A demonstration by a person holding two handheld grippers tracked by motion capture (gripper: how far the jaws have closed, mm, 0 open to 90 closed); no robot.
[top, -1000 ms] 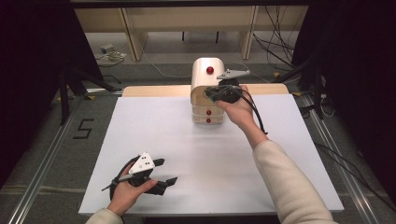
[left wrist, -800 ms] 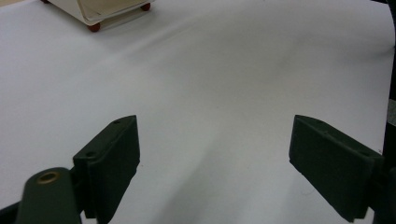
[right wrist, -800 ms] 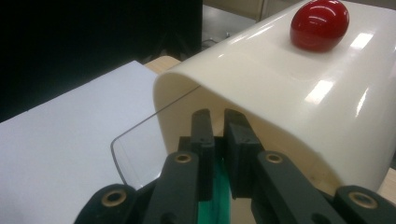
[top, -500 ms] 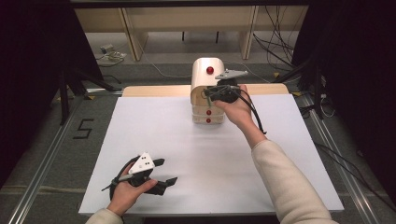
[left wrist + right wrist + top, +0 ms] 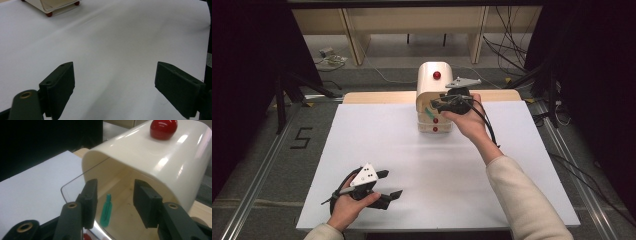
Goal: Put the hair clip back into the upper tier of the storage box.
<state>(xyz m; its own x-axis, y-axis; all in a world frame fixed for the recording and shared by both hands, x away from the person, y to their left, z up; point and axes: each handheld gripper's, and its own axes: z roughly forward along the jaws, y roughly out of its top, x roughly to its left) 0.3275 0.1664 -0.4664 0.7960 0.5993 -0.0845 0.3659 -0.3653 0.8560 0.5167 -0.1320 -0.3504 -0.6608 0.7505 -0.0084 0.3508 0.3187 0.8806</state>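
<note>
From above, my left gripper [image 5: 384, 186] rests near the counter's [image 5: 522, 165] near-left edge, bare white sheet all around; my right gripper [image 5: 435, 106] hangs at the far-centre cream box [image 5: 432, 80]. Left gripper view: fingers [image 5: 60, 90] wide apart, empty. Right gripper view: fingers [image 5: 90, 200] open before the box mouth; a green pen [image 5: 106, 211] lies inside.

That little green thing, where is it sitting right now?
The green clip-like piece lies inside the cream cabinet at the table's far middle, on its wooden floor, just ahead of the right tool; in the high view it peeks out beside that tool.
</note>
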